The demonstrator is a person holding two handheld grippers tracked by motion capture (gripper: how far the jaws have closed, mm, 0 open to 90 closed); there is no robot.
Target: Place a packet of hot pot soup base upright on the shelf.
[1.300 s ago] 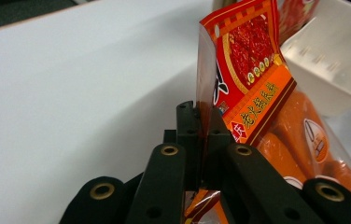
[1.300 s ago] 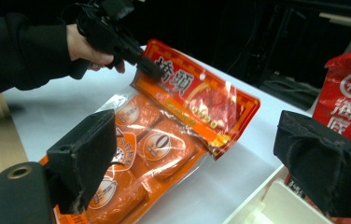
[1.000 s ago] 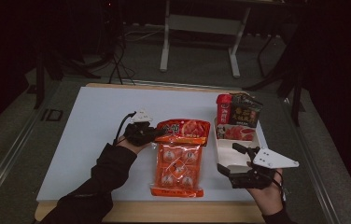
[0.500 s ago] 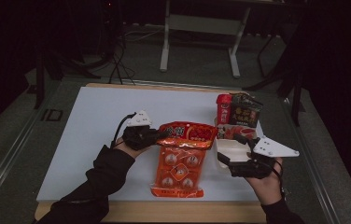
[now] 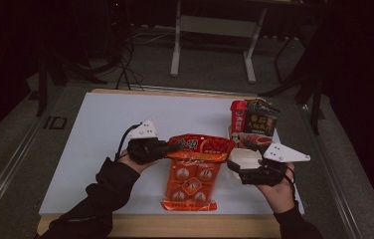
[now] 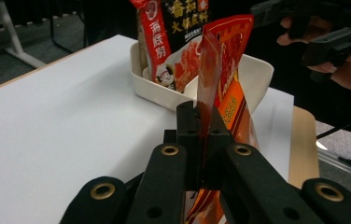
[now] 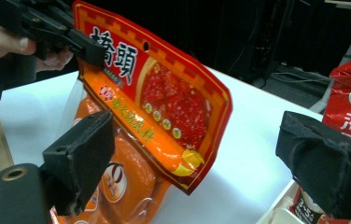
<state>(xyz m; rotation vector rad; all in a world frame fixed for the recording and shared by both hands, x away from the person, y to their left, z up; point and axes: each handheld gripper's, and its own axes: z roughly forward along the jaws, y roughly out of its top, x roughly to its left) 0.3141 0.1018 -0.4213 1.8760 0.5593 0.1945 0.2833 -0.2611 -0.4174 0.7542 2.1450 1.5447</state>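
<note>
High view: we see the left tongs (image 5: 167, 150) clenched on the left edge of the red packet (image 5: 202, 147), lifted over the orange packet (image 5: 191, 183) on the worktop (image 5: 100, 124).
Long axis: the red packet runs 9 to 3 o'clock.
Right tongs (image 5: 237, 167): released, at its 3 o'clock end, nearer the free edge.
White tray (image 5: 232, 133): at 2 o'clock, holding packets.

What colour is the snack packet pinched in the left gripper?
Red and orange packet, with white lettering and a red food picture; the right gripper view shows it best.
</note>
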